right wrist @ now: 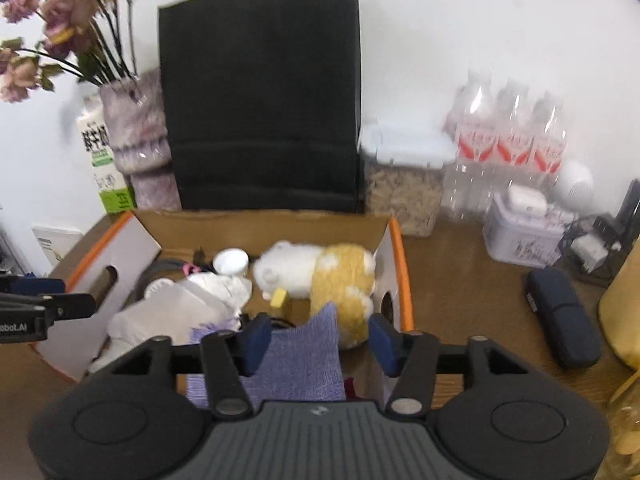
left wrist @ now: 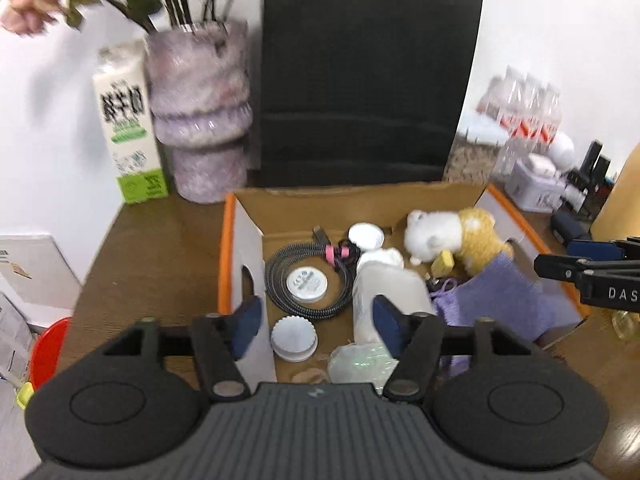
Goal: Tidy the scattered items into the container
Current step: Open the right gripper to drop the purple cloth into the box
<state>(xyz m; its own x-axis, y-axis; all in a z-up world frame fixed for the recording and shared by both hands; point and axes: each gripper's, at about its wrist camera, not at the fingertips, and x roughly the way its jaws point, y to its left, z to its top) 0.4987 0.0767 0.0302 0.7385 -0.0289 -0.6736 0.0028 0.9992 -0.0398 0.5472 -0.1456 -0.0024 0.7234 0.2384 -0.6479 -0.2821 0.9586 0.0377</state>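
Observation:
An open cardboard box [left wrist: 352, 200] with orange edges stands on the wooden table; it also shows in the right wrist view [right wrist: 264, 222]. Inside lie a white-and-yellow plush toy [left wrist: 456, 236] [right wrist: 320, 272], a coiled black cable [left wrist: 280, 276], white round lids [left wrist: 307, 284], a white bottle [left wrist: 384, 292] and a purple cloth [left wrist: 504, 296] [right wrist: 296, 356]. My left gripper [left wrist: 316, 320] is open and empty above the box's near left part. My right gripper [right wrist: 316, 340] is open and empty above the purple cloth at the box's near right.
A black paper bag [right wrist: 260, 92] stands behind the box. A vase of flowers [left wrist: 200, 112] and a milk carton [left wrist: 128, 120] stand at back left. Water bottles [right wrist: 508, 140], a food container [right wrist: 404, 176], a white tin [right wrist: 520, 228] and a dark case [right wrist: 564, 316] sit right of the box.

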